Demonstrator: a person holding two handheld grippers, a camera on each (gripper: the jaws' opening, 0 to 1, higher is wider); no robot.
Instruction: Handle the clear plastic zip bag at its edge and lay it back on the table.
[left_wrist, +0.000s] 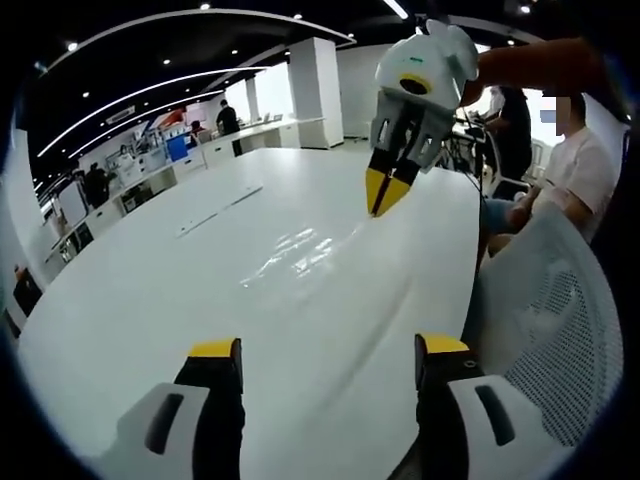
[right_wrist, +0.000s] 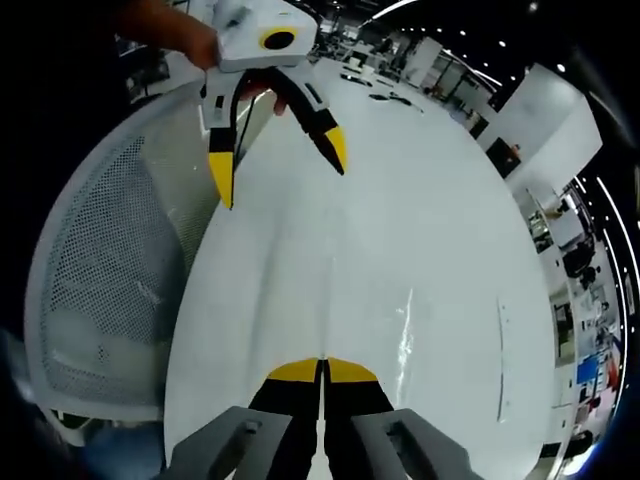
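The clear plastic zip bag (left_wrist: 300, 252) lies spread on the white table (left_wrist: 140, 300), showing mostly as glints and creases. In the left gripper view my right gripper (left_wrist: 380, 205) comes down from the upper right, shut, its yellow tips pinching the bag's near edge. My left gripper (left_wrist: 328, 350) stands open low in the frame, short of the bag, with nothing between its jaws. In the right gripper view the bag (right_wrist: 372, 290) stretches away from my shut right gripper (right_wrist: 322, 365), a crease running from the tips. My left gripper (right_wrist: 280, 170) hangs open beyond it, held by a hand.
A white mesh chair (left_wrist: 560, 320) (right_wrist: 100, 280) stands tight against the table's edge. A person (left_wrist: 580, 150) sits beyond it. A thin pale strip (left_wrist: 220, 210) (right_wrist: 500, 350) lies on the table past the bag. Desks and people fill the far room.
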